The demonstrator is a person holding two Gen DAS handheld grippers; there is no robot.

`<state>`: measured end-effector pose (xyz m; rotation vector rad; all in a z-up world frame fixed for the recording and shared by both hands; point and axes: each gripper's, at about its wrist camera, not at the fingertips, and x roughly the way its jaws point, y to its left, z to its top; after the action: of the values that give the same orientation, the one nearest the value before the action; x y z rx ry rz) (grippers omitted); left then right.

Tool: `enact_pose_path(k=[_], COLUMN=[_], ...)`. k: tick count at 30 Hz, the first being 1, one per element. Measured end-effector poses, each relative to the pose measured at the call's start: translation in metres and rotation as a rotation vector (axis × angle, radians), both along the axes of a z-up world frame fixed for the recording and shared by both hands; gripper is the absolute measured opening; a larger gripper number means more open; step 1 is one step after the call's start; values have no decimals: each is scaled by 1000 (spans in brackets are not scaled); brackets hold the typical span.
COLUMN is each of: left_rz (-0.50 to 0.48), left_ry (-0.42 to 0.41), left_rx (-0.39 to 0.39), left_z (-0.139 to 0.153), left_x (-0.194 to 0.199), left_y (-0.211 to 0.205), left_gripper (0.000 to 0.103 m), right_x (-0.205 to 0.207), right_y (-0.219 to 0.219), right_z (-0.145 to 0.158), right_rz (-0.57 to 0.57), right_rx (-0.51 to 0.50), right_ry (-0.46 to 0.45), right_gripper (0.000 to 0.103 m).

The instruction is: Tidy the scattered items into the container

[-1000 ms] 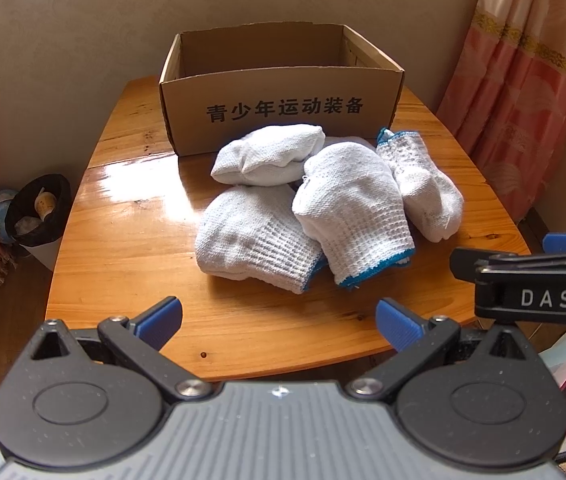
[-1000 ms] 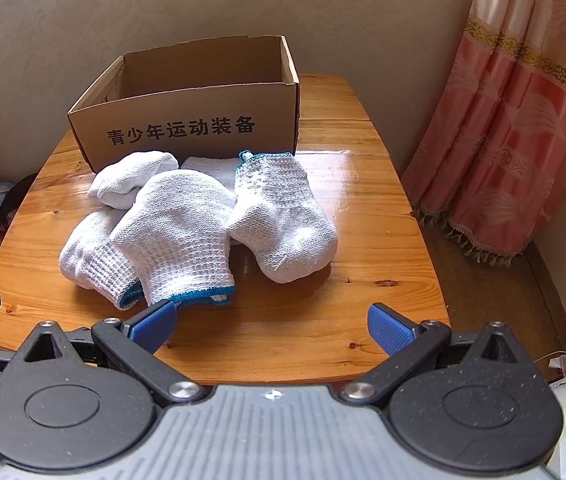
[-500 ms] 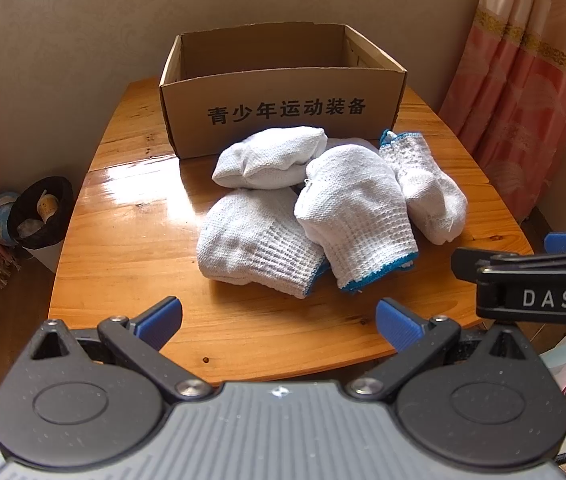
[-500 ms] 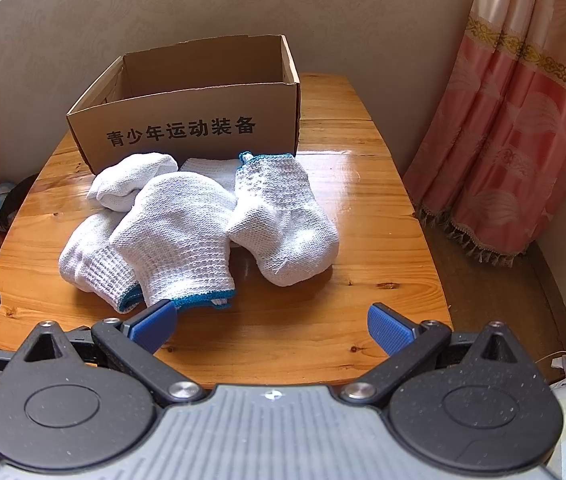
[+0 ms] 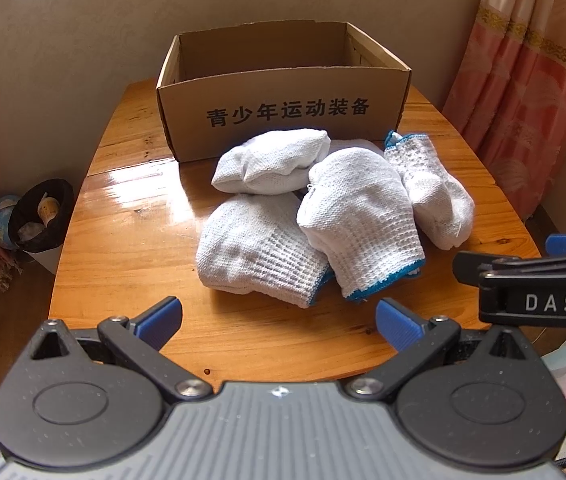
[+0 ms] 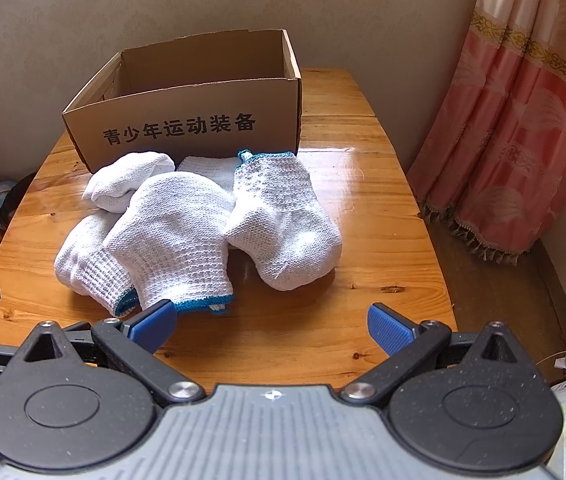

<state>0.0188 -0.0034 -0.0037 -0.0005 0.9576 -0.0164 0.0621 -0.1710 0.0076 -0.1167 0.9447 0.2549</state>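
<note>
Several white knitted gloves with blue cuffs lie in a heap on the wooden table (image 5: 131,240), in front of an open cardboard box (image 5: 283,112) with black Chinese lettering. The heap shows in the left wrist view (image 5: 359,216) and in the right wrist view (image 6: 175,236). The box also shows in the right wrist view (image 6: 187,128) and looks empty inside. My left gripper (image 5: 279,320) is open and empty, above the table's near edge, short of the gloves. My right gripper (image 6: 269,322) is open and empty, just short of the nearest glove cuff.
A wall stands close behind the box. A pink curtain (image 6: 523,120) hangs at the right. A black bin (image 5: 41,216) and a globe stand on the floor at the left. The right gripper's side shows at the right of the left wrist view (image 5: 539,292).
Both grippers have edged slightly forward toward the gloves. Nothing on the table has moved.
</note>
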Motion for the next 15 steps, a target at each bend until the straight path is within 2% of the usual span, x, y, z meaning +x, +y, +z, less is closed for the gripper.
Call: enact_pose_path(k=[15], left_rz=[29], left_ry=[10], left_rx=[17], left_z=[-7], left_x=[35], left_y=[8], left_gripper=[102], right_x=[37], right_y=[3], right_z=[-6], right_rz=[19], right_rx=[32], right_ry=[25], right_gripper=[103])
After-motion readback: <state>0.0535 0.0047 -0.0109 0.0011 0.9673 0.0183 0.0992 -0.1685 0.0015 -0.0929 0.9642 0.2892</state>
